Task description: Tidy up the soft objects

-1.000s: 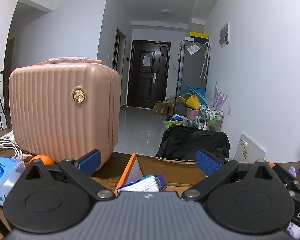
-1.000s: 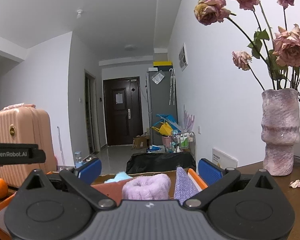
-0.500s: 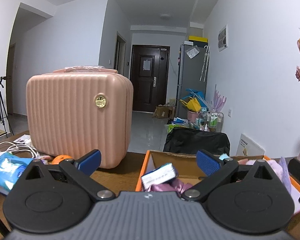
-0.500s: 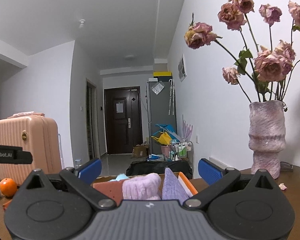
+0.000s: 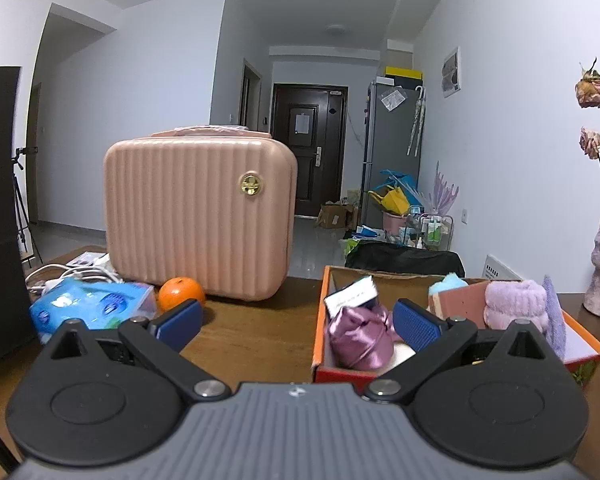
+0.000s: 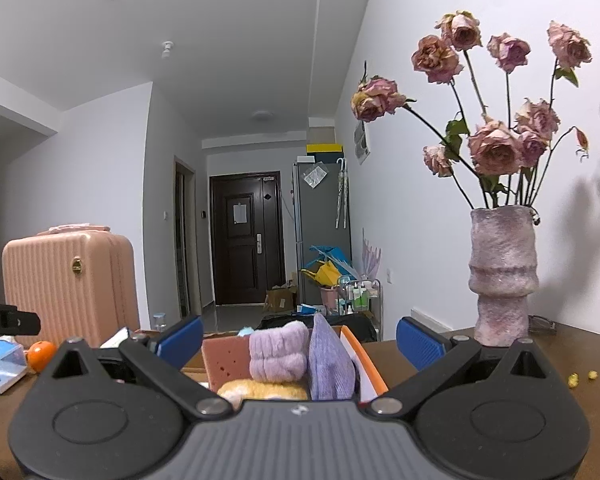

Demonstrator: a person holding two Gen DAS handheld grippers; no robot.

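1. A wooden table point(image 5: 252, 332) carries everything; a ribbed pink case point(image 5: 198, 216) stands upright at its far left side.
2. The orange-walled cardboard box point(image 5: 319, 320) sits on the table right of the case, well apart from it, its long axis running left to right across the left wrist view.
3. A textured vase point(image 6: 502, 276) of dried roses stands upright to the right of the box, near the wall.
4. The left gripper point(image 5: 296, 322) hangs low over the table at the box's left end, jaws spread wide and empty.
5. The right gripper point(image 6: 298, 338) faces the box's right end, jaws likewise spread with nothing between them.
6. Inside the box, a shiny mauve satin pouch point(image 5: 358, 338) slumps at the left end, a white tag leaning on top.
7. A lilac rolled towel point(image 6: 278, 350) lies with its roll axis crosswise, flanked by a pink sponge point(image 6: 226, 360) and an upright purple cloth point(image 6: 330, 364), both touching it.
8. An orange point(image 5: 180, 294) rests just beside the case, next to a blue tissue pack point(image 5: 94, 306).
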